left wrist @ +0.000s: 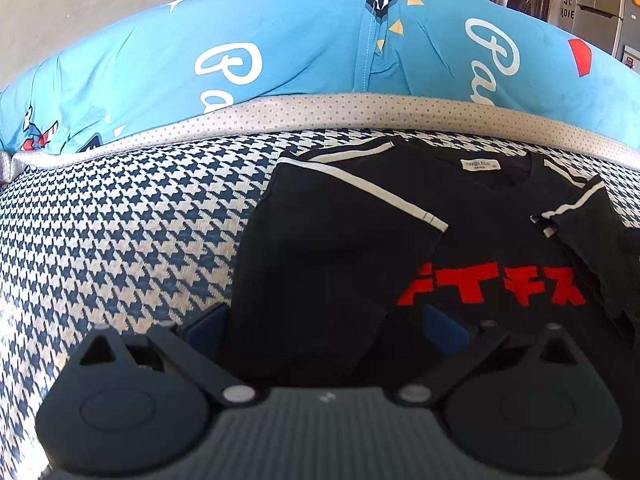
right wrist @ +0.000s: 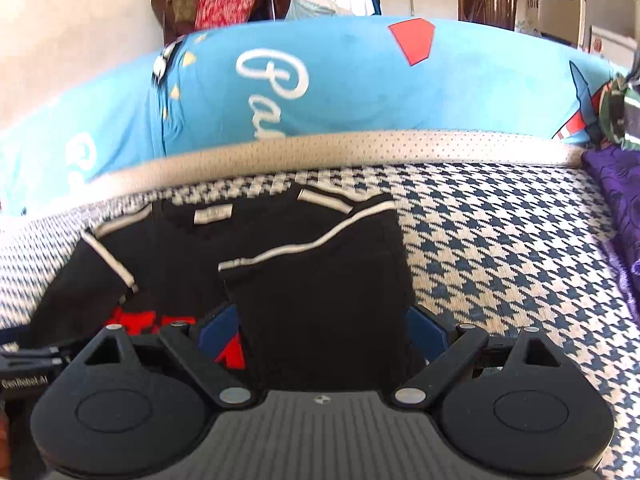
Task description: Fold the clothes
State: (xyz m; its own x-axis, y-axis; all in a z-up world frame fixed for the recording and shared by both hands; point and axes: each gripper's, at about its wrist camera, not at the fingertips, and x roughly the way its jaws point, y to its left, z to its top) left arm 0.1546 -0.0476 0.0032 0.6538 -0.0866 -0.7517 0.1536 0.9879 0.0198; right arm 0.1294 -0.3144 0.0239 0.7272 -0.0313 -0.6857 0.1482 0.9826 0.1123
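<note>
Left claw (left wrist: 326,326) wide open over black shirt (left wrist: 492,232), blue fingertips (left wrist: 206,326) either side of folded cloth. Right claw (right wrist: 322,330) wide open too, around other folded side. Shirt flat on checked bed (left wrist: 132,240), near far edge. Blue pillow (left wrist: 280,44) behind.

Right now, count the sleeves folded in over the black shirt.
2. The left sleeve lies folded over the black shirt on its left side; the right sleeve is folded over its right side.
</note>
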